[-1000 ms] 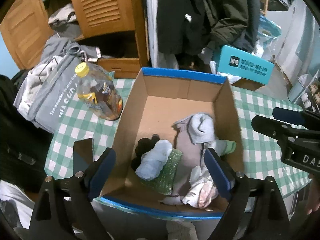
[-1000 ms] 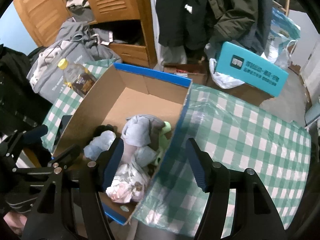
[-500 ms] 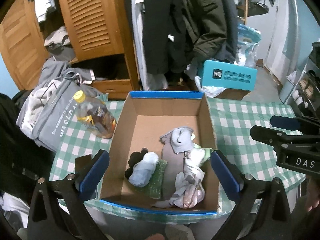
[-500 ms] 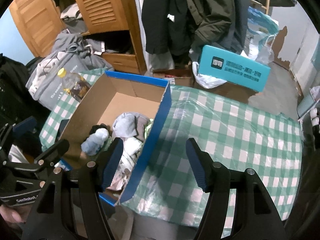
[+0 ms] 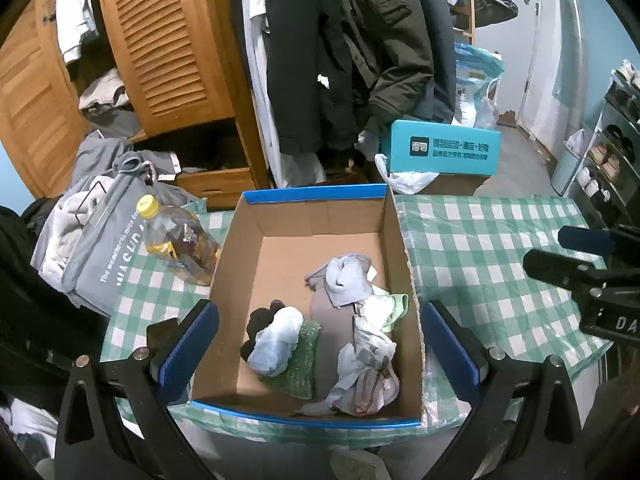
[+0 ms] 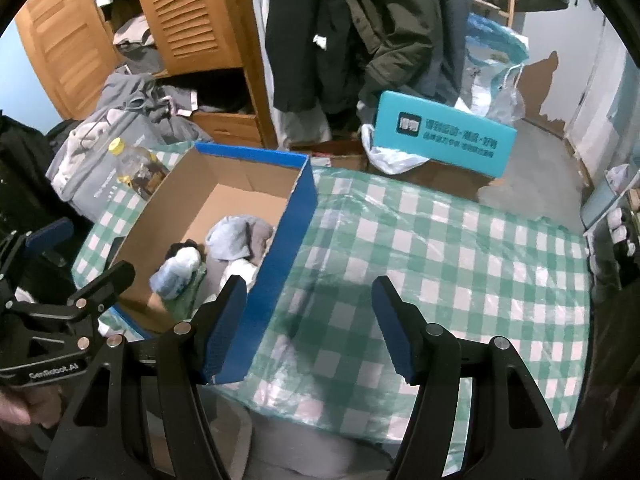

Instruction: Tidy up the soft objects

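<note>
A cardboard box with a blue rim (image 5: 320, 194) stands on the green checked tablecloth (image 5: 480, 248). Inside lie a rolled light-blue sock (image 5: 276, 344), a grey sock (image 5: 344, 278), a black piece (image 5: 260, 320), a green glittery cloth (image 5: 298, 372) and a crumpled white-and-pink bundle (image 5: 364, 380). My left gripper (image 5: 320, 346) hovers above the box's near end, open wide and empty. My right gripper (image 6: 309, 328) hangs open and empty over the cloth just right of the box's blue wall (image 6: 296, 240). The light-blue sock (image 6: 176, 272) shows there too.
A yellow-capped bottle (image 5: 176, 248) and a grey bag (image 5: 100, 256) of clothes sit left of the box. Behind the table are a teal carton (image 5: 444, 152), hanging coats (image 5: 360, 60) and a wooden wardrobe (image 5: 160, 40). A shoe rack (image 5: 612, 152) stands far right.
Both grippers have drawn back and risen from the box. The left jaws have spread wider. The right gripper has slid rightward over the tablecloth. The soft things in the box lie as before.
</note>
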`<state>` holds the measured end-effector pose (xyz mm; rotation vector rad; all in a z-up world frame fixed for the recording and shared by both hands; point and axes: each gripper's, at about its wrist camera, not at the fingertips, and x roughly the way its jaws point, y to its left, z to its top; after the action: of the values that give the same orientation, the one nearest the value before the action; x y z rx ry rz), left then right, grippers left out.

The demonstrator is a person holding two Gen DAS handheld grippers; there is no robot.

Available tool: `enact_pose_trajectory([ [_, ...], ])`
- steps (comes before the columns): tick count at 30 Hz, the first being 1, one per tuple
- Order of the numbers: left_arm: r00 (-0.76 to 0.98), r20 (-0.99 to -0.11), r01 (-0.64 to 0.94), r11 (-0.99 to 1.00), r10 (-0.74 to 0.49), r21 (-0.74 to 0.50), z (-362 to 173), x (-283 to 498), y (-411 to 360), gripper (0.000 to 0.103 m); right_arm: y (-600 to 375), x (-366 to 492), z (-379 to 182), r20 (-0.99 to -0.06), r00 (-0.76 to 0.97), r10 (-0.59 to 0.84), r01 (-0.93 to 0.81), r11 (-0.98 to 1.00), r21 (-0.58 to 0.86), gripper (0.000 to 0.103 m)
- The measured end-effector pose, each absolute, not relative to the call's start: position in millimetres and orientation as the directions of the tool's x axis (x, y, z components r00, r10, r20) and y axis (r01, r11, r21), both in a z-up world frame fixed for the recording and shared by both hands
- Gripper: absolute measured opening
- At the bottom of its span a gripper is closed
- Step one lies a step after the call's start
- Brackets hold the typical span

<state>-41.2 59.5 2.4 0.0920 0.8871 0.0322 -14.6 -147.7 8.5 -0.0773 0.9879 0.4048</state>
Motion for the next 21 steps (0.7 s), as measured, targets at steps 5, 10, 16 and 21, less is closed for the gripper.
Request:
enact_pose_trajectory([
  [5,0.632,-0.772,0.012,0.995,0.066,0.094,2.4,-41.2,56.9,0.102,-148.5,-16.5,11.7,-0.816,0.49,0.305,-0.369,0.921,0.123,0.064],
  [10,0.629,-0.774,0.011,0.996,0.066,0.094,2.1,-41.3,56.0,0.102,-148.3,-17.2,11.6,-0.819,0.486,0.306,-0.365,0.922,0.128,0.064],
  [16,0.624,-0.779,0.015,0.996,0.064,0.093,0.1,-40.8,54.8,0.102,-147.9,-15.7,9.3,-0.825,0.477,0.303,-0.365,0.922,0.128,0.064],
  [21,0.615,-0.786,0.021,0.996,0.058,0.09,-3.1,-41.4,55.7,0.102,-146.8,-14.7,5.8,-0.828,0.474,0.3,-0.367,0.922,0.124,0.064],
])
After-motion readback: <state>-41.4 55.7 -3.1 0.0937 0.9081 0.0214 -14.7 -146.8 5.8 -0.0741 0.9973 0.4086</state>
